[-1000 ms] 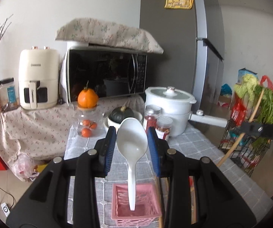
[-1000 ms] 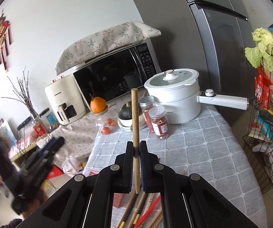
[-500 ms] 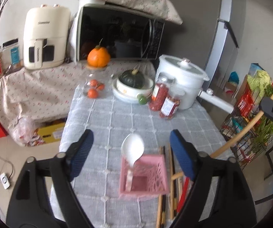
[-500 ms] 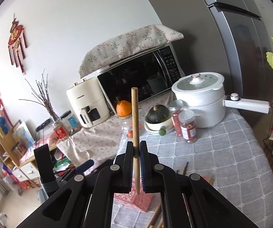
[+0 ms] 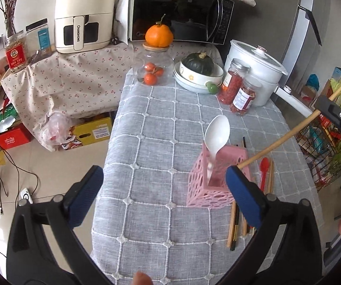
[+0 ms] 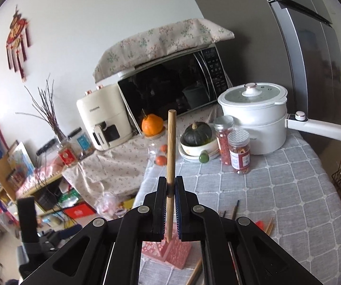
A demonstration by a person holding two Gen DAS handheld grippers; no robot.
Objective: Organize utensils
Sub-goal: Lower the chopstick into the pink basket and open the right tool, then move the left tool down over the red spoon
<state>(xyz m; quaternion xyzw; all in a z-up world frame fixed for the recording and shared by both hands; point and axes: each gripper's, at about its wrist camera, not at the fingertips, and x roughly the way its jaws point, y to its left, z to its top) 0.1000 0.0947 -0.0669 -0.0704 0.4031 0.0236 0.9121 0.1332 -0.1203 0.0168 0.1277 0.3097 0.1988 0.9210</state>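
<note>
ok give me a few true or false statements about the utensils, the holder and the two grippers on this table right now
1. The white plastic spoon stands in the pink perforated holder. True.
2. The right gripper is empty. False: it is shut on a wooden stick.
3. The left gripper is clamped on the white spoon. False: its jaws are opening wide, with nothing between the pads.
4. A red plastic spoon lies on the grey checked tablecloth beside the holder. True.
5. The dark green squash sits inside the glass jar. False: it sits in a white bowl.
</note>
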